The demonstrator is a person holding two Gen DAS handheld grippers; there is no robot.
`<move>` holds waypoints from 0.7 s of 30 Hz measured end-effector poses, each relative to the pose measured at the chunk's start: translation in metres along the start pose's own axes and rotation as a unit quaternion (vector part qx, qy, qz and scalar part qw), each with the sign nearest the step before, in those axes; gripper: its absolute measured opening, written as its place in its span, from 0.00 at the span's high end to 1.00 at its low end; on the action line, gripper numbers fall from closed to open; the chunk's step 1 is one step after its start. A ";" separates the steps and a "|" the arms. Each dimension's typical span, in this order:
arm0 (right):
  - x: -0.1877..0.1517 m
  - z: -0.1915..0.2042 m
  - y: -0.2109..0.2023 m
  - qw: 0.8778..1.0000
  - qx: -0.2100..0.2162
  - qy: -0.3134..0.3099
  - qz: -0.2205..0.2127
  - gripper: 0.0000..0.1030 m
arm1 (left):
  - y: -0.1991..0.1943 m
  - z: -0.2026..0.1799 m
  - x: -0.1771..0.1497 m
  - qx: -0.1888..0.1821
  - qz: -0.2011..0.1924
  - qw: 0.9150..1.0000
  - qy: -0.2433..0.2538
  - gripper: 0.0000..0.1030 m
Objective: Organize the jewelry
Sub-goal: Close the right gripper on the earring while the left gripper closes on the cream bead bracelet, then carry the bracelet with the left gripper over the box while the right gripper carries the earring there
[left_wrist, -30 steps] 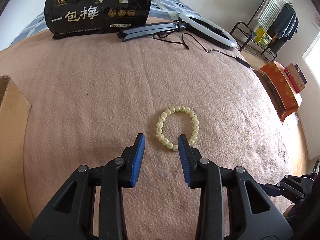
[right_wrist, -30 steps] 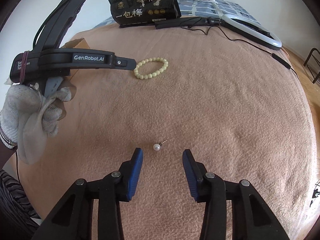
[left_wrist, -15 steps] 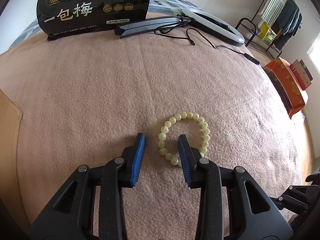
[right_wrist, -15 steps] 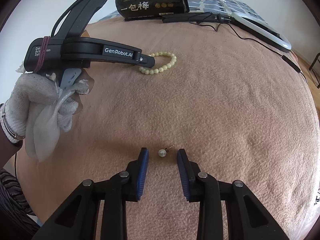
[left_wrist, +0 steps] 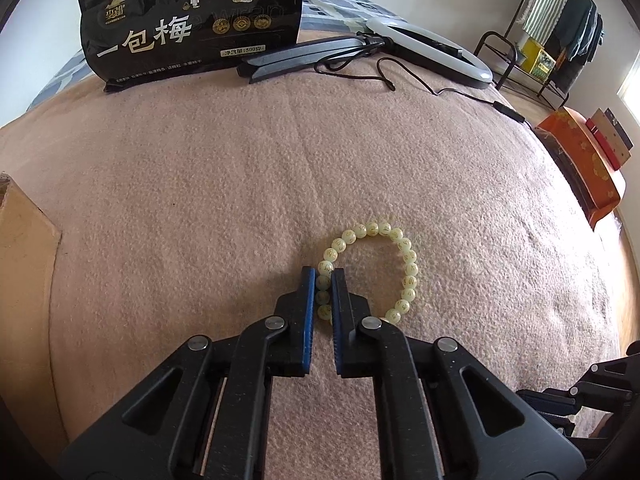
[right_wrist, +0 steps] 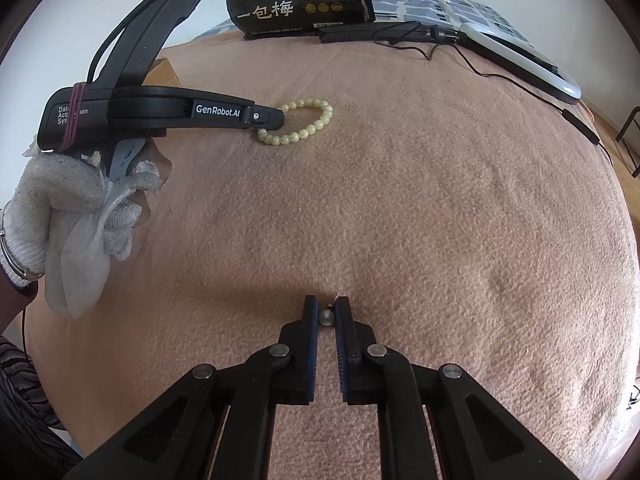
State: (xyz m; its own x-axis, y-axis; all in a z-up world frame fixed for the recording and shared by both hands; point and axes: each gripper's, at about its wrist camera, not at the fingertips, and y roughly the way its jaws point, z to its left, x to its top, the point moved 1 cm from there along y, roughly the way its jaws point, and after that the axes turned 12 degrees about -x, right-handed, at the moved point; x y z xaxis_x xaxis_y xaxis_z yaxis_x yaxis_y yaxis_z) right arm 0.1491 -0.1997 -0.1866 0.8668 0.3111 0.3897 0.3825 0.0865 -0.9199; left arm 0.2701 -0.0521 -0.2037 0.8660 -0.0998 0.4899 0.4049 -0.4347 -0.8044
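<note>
A pale yellow bead bracelet [left_wrist: 400,246] lies on the pink blanket [left_wrist: 200,184]. My left gripper [left_wrist: 323,276] is shut on the bracelet's left side, with beads between its blue pads. In the right wrist view the bracelet [right_wrist: 316,120] lies far left with the left gripper [right_wrist: 276,120] on it. A small pearl stud earring [right_wrist: 326,317] sits between the blue pads of my right gripper [right_wrist: 326,303], which is shut on it down at the blanket.
A black snack bag [left_wrist: 192,20], a ring light [left_wrist: 436,50] with stand and cable lie at the blanket's far edge. A cardboard box [left_wrist: 20,264] is at the left. An orange box [left_wrist: 580,160] stands off the right side.
Both grippers moved forward and closed: the left onto the bracelet's beads, the right onto the pearl earring.
</note>
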 end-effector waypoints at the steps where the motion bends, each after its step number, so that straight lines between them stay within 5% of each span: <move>1: 0.000 0.000 0.000 1.000 0.000 0.000 0.000 0.94 | -0.002 0.000 -0.001 -0.001 0.000 1.000 0.000 0.95; 21: -0.001 -0.003 -0.027 1.000 -0.010 0.011 -0.025 0.94 | -0.058 -0.006 -0.011 -0.009 -0.028 1.000 0.010 0.95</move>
State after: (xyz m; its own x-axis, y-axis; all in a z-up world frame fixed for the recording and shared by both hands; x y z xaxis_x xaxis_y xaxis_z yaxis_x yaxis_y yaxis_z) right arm 0.1389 -0.2050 -0.1618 0.8535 0.2855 0.4359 0.4311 0.0830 -0.8985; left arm 0.2354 -0.0314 -0.1604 0.8363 -0.0926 0.5403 0.4467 -0.4562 -0.7696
